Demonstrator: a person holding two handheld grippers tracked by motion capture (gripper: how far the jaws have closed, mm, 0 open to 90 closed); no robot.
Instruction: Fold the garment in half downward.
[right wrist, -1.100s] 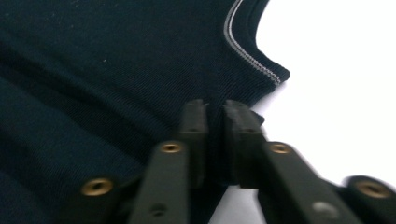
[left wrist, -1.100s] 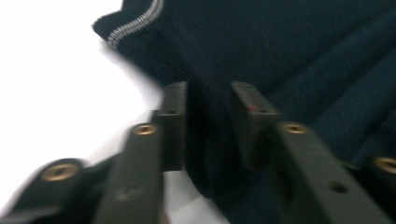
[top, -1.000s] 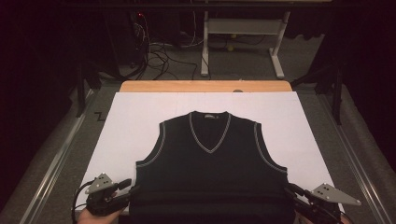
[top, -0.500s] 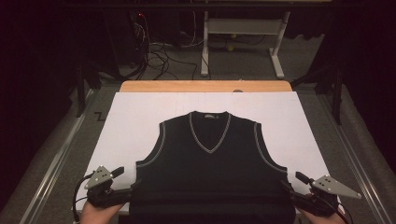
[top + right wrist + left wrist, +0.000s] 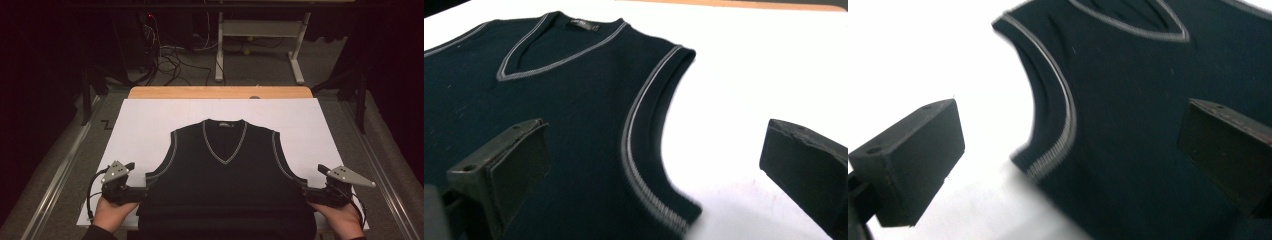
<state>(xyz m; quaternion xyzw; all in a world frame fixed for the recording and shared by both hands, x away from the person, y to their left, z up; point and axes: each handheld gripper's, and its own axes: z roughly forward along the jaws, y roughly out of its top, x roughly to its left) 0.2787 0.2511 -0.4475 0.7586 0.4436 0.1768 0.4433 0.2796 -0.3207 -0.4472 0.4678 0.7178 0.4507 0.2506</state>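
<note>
A dark navy sleeveless V-neck vest [image 5: 225,185] with grey trim lies flat, neck away from me, on a white sheet [image 5: 150,125]. My left gripper [image 5: 145,189] is at the vest's left side, just below the armhole, and is open. In the left gripper view its jaws [image 5: 1073,150] stand wide apart around the armhole's lower corner [image 5: 1048,160]. My right gripper [image 5: 303,190] is at the vest's right side below the other armhole. Its jaws [image 5: 656,170] are wide open around that armhole's corner [image 5: 679,212]. Neither gripper holds cloth.
The white sheet covers a wooden table whose far edge [image 5: 220,92] shows. Metal rails [image 5: 55,175] run along both sides. Behind the table are a white desk frame [image 5: 260,45] and loose cables [image 5: 165,60] on the floor.
Both grippers have moved a little forward along the vest's sides, toward the bottoms of the armholes. The vest has not moved.
</note>
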